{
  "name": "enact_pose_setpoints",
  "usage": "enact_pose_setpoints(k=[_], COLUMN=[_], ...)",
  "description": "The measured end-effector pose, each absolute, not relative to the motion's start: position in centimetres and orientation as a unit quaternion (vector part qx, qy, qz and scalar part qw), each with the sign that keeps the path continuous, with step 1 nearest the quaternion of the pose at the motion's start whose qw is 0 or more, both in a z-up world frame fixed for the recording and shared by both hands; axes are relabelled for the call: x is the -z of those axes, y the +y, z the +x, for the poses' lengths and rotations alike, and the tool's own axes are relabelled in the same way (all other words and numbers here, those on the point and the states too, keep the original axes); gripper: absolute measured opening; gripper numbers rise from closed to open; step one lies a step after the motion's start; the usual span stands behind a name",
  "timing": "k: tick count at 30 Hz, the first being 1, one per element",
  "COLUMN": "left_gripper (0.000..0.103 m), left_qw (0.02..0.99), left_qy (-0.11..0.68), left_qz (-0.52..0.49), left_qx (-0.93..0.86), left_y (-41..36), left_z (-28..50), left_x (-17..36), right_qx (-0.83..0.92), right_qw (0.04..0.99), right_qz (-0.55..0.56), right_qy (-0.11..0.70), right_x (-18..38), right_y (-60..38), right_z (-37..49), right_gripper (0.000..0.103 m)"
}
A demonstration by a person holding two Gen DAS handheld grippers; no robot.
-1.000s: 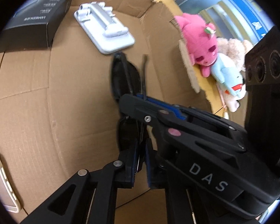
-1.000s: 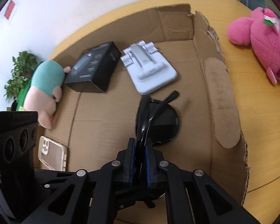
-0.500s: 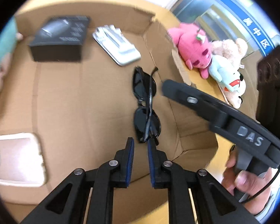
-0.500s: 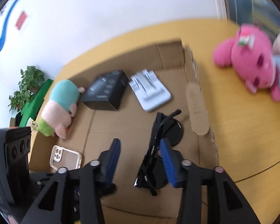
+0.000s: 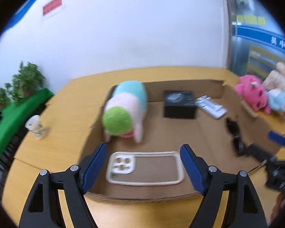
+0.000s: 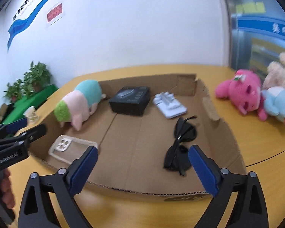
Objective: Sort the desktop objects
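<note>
Black sunglasses (image 6: 180,148) lie folded on the floor of the shallow cardboard box (image 6: 161,190), near its right wall, also in the left wrist view as sunglasses (image 5: 234,133). My right gripper (image 6: 142,152) hangs above the box's front edge, its jaws opening wide with nothing between them; the sunglasses sit just beyond its right finger. My left gripper (image 5: 143,152) is further left, jaws opening and empty. A clear phone case (image 5: 144,168) lies on the box floor past its tips, untouched.
Inside the box are a green, pink and teal plush (image 6: 79,102), a black carton (image 6: 131,100) and a white phone stand (image 6: 170,104). A pink plush (image 6: 241,95) and other soft toys lie on the yellow table to the right. A cup (image 5: 35,126) stands at the left.
Both grippers let go of the sunglasses, opened wide and drew back and up from the box. The left view swung left onto the phone case. The sunglasses stay on the box floor.
</note>
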State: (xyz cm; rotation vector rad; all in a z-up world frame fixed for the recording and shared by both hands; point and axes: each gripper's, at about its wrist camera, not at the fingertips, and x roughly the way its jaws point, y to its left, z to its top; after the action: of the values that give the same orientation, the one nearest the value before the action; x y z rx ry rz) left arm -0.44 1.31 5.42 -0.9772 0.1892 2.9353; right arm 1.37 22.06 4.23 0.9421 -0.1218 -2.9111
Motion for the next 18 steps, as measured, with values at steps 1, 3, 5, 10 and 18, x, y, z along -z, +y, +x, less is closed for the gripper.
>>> enact_pose_setpoints(k=[1,3,5,10,18], left_gripper=[0.079,0.079,0.079,0.08,0.086], left_qw=[0.015,0.007,-0.002,-0.008,-0.005], left_qy=[0.062,0.057,0.047,0.04,0.031], left_qz=[-0.311,-0.304,-0.307,-0.29,-0.243], left_qx=[-0.948,-0.951,-0.95,-0.956,-0.969], left_y=[1.0,0.8,0.4,-0.3,-0.4], left_z=[-0.1,-0.2,-0.6,-0.4,0.2], left_x=[-5.0,-3.7,-2.6,-0.2,0.3], right_qx=[0.955,0.957,0.956,0.964,0.972], right_qw=[0.025,0.016,0.015,0.016,0.02], right_qz=[0.294,0.289,0.292,0.264,0.233], right_qy=[-0.028,-0.018,-0.009,-0.014,-0.009], right_x=[-3.8,-3.0,-1.8,-0.7,-0.5], right_y=[21.9,22.0,22.0,22.4,22.3], right_z=[1.5,1.5,1.4,2.2,2.7], right_gripper=[0.101,0.103,0.103,0.103,0.103])
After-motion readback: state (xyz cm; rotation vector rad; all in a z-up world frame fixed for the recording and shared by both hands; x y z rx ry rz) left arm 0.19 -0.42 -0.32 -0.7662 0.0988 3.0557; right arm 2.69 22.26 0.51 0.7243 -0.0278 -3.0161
